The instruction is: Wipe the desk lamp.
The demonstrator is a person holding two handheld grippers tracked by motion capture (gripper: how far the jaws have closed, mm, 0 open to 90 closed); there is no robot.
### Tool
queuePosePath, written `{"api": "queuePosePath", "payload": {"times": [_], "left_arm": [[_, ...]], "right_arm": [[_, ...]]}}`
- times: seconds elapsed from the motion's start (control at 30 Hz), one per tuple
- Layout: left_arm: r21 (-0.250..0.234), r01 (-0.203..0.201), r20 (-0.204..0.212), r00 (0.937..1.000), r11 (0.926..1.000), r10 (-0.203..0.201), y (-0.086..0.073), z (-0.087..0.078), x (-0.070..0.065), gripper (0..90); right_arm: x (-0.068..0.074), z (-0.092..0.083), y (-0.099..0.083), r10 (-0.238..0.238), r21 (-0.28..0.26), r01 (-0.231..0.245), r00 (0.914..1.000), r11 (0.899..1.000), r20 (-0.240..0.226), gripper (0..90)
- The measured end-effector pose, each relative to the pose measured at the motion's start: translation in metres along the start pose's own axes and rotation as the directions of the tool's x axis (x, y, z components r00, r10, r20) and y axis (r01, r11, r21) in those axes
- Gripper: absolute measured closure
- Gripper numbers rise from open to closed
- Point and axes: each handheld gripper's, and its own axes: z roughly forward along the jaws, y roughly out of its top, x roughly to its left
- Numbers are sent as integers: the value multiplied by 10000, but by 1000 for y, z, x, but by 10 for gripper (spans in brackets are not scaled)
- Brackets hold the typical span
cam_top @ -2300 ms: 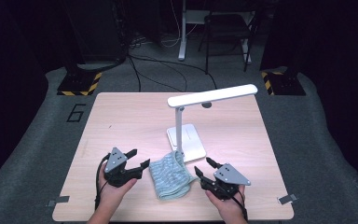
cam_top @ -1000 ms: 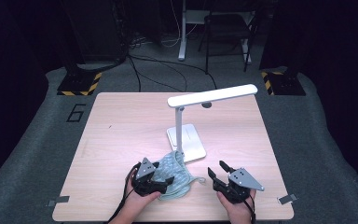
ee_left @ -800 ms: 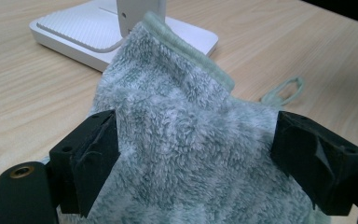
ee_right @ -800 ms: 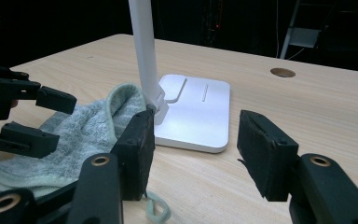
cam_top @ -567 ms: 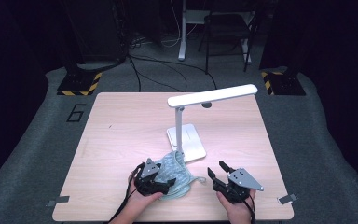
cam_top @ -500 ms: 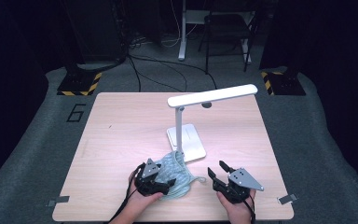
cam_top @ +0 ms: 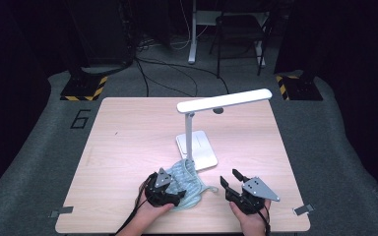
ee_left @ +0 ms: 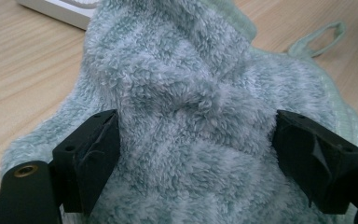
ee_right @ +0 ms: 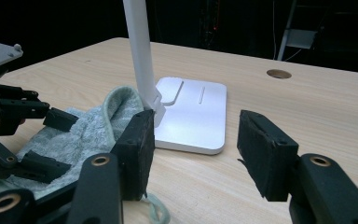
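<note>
Bunching the pale green towel (cam_top: pixel 184 183) looks like my current step: my left gripper (cam_top: pixel 170 192) is spread across a raised fold at the lower middle of the high view, pads flanking the pile without clearly pressing. My right gripper (cam_top: pixel 230 180) waits to its right, spread and empty. Next I judge I must close the left jaws on the fold, then bring the right in for the loose loop. Room is tight above, where the towel touches the lamp (cam_top: pixel 197 151) base; the table (cam_top: pixel 128 132) edge runs close below my hands.
</note>
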Motion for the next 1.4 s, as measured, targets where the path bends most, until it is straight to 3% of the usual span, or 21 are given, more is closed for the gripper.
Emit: {"api": "queuePosePath", "payload": {"times": [0.03, 0.07, 0.2, 0.33, 0.5, 0.57, 0.6, 0.73, 0.77, 0.93, 1.13, 1.17, 1.23, 1.33, 1.4], "left_arm": [[30, 106, 27, 9999, 9999, -106, 0, 1, -1, 167], [140, -183, -134, 9997, 9997, 184, 0, 0, -1, 178], [259, -261, -215, 9994, 9993, 266, 0, 0, -1, 220], [289, -112, -277, 9995, 9995, 120, 1, 0, -1, 288], [485, -203, -232, 9995, 9986, 215, 2, -3, 3, 411], [484, -175, -160, 9997, 9987, 182, 2, -5, 3, 495], [520, -358, -222, 9991, 9980, 369, 2, -6, 4, 549], [448, -100, -54, 9999, 9989, 102, 2, -7, 3, 662], [435, -342, -204, 9992, 9985, 351, 2, -8, 4, 678], [299, 31, -56, 10000, 9995, -29, 2, -14, 8, 706], [-248, 339, 43, 9994, 9991, -338, 5, -26, 12, 713], [-237, 147, 38, 9999, 9996, -146, 6, -29, 14, 713], [-484, 345, 101, 9994, 9982, -341, 6, -33, 14, 714], [-799, 190, 27, 9998, 9966, -188, 10, -45, 16, 714], [-1119, 357, 51, 9994, 9931, -353, 11, -53, 18, 714]], "right_arm": [[0, 0, 0, -2, -6, 2, 10000, 10000, 7, 461], [0, 0, 0, 5, -4, -5, 10000, 10000, 10, 461], [-1, 0, 0, 21, -13, -21, 10000, 10000, 27, 461], [-1, -1, 0, 73, -12, -73, 10000, 10000, 27, 461], [-2, -1, 0, 57, -25, -57, 10000, 10000, 10, 461], [-2, -1, 0, 130, -4, -130, 9999, 9999, -2, 462], [-2, -1, 0, 147, 27, -147, 9999, 9999, -17, 462], [-3, -1, -1, 132, 2, -132, 9999, 9999, 11, 463], [-3, 0, -1, 142, 14, -142, 9999, 9999, 42, 463], [-3, 0, -2, 207, 42, -207, 9998, 9998, 33, 464], [-5, 1, -3, 276, 102, -276, 9996, 9996, 43, 464], [-5, 1, -3, 221, 123, -222, 9997, 9997, 67, 464], [-5, 2, -3, 213, 143, -214, 9998, 9997, 59, 464], [-4, 2, -4, 252, 227, -253, 9996, 9994, 82, 464], [-4, 3, -4, 222, 276, -224, 9997, 9994, 99, 464]]}}
